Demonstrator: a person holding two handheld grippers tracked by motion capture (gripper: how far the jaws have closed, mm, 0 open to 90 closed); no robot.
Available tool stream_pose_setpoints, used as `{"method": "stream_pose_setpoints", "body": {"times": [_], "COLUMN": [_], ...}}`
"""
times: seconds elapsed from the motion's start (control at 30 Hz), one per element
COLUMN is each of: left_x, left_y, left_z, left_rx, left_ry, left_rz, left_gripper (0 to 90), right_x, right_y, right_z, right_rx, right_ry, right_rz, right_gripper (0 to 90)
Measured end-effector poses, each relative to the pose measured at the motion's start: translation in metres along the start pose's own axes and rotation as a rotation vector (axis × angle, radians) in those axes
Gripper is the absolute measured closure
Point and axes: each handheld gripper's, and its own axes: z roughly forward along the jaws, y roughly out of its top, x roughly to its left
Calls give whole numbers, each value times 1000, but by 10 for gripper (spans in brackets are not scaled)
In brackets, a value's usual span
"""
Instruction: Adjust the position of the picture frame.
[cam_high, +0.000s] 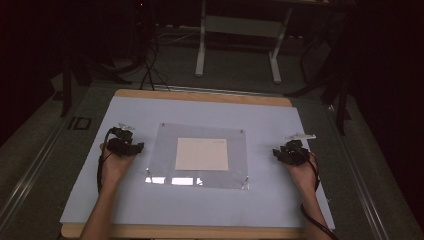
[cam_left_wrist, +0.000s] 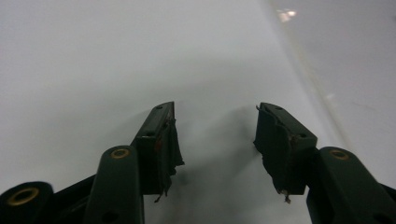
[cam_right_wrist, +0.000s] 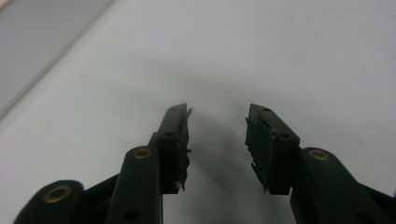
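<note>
**On the pale table, both tongs wait empty beside the clear sheet**

On the wide, pale lavender-white board (cam_high: 200, 205) that covers the wooden table, a clear rectangular acrylic plate (cam_high: 199, 156) sits in the middle, raised on small metal standoffs at its corners. Under or on it lies a cream square sheet of paper (cam_high: 202, 154), roughly centred; I cannot tell from above which side of the plate it is on.

The left gripper (cam_high: 131, 146), a black two-jaw tool in the person's left hand, rests just beside the plate's left edge. In the left gripper view its jaws stand spread with nothing between them, and the plate's edge runs past at the upper right. The right gripper (cam_high: 280, 154), the same black kind, lies near the plate's right edge, a little apart from it; its jaws are also spread and empty over the bare board.

Judging the risks: the biggest is the plate itself. It is smooth and glossy, so a pinch on one edge could let it slip or tip, and a lopsided lift from one side could drag the standoffs across the board. Next, the paper is light and could slide or flutter off if the plate tilts. Last, the worn, ragged pads (cam_left_wrist: 173, 140) may grip unevenly on a thin edge.
</note>
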Motion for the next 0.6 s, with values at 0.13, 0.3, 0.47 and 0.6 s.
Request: {"method": "stream_pose_setpoints", "body": {"times": [0.13, 0.3, 0.47, 0.6], "left_x": [-2, -6, -7, -5], "left_y": [-4, -9, -23, -33], "left_z": [-5, -24, -40, -50], "left_rx": [-18, -67, -90, -112], "left_ry": [-36, -85, -118, -165], "left_rz": [31, 93, 137, 138], "left_gripper": [502, 514, 543, 522], "right_x": [4, 19, 36, 47], "right_y": [1, 3, 1, 0], "right_z": [-2, -8, -15, -25], "right_rx": [1, -12, 2, -18], "right_ry": [19, 114, 187, 229], "right_rz": [-27, -72, -176, -223], "right_gripper": [595, 597, 579, 571]}}
